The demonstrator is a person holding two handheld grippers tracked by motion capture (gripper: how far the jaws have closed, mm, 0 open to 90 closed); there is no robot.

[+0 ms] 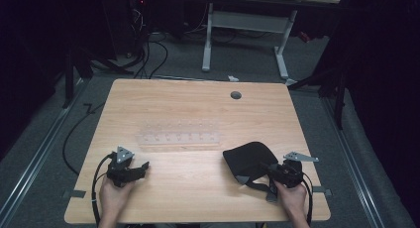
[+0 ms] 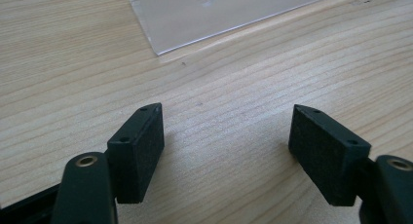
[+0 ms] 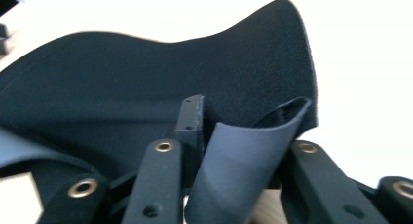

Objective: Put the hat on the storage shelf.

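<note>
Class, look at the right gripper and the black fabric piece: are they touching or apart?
Touching. The right gripper view shows the black fabric piece pinched between the fingers of the right gripper, its grey edge folded between them.

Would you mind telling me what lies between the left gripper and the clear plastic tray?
Only bare wooden table lies between the left gripper and the clear tray, as the left gripper view shows.

Table (image 1: 198,188) was pale wood, matt, fine straight grain. Rack (image 1: 179,138) was clear glossy plastic. Black item (image 3: 146,87) looked like matt felt-like cloth with a smoother grey strap (image 3: 238,165). Left gripper (image 2: 226,146) pads (image 2: 146,151) were black foam, slightly rough.
</note>
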